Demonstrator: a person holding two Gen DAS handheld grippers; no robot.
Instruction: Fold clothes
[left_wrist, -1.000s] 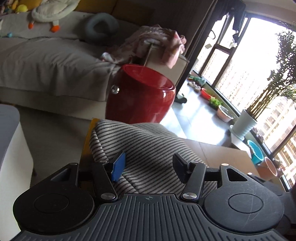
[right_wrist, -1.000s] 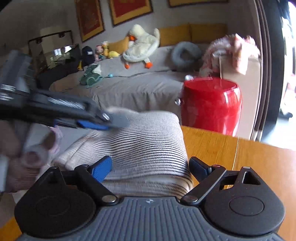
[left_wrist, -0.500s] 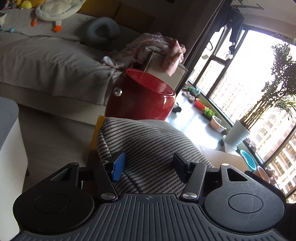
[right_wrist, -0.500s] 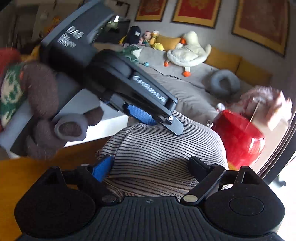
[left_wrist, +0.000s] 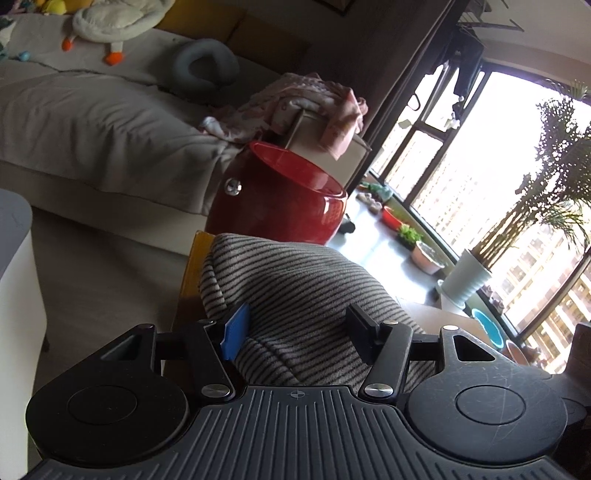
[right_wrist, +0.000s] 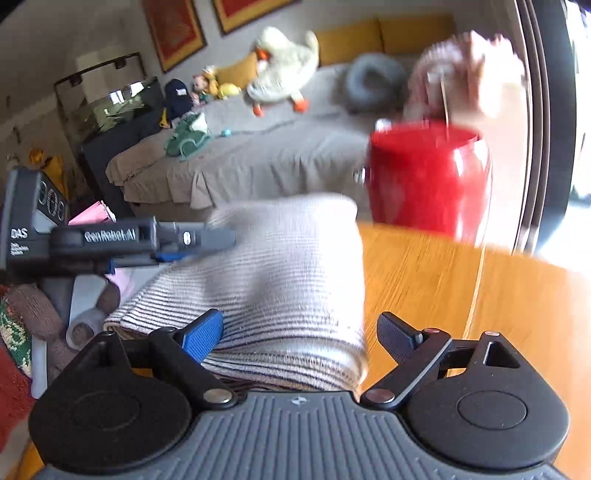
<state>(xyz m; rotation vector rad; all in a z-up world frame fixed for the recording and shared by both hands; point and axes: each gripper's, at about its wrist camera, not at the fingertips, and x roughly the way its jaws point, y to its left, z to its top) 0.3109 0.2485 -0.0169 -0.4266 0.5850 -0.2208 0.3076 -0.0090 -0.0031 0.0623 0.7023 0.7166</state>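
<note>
The striped garment (right_wrist: 288, 280) lies folded along the table's (right_wrist: 461, 288) left edge — between both spread-jawed grippers, left gripper (left_wrist: 295, 328) and right gripper (right_wrist: 299, 332).

red tub (left_wrist: 280, 199) | sofa (left_wrist: 92, 122) w/ duck plush (right_wrist: 284, 62) | potted plant (left_wrist: 465, 280)

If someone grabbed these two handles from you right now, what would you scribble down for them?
Left gripper: fingers apart, striped garment bunched between them; whether it is pinched is unclear.
Right gripper: open, the same garment lying between its fingers, the right-hand one clear of the cloth.
The garment lies humped at the corner of the wooden table, with the left gripper at its far side.
Done: it looks folded over at least once.
Left: probably flatten it, finish folding, then let go.
</note>
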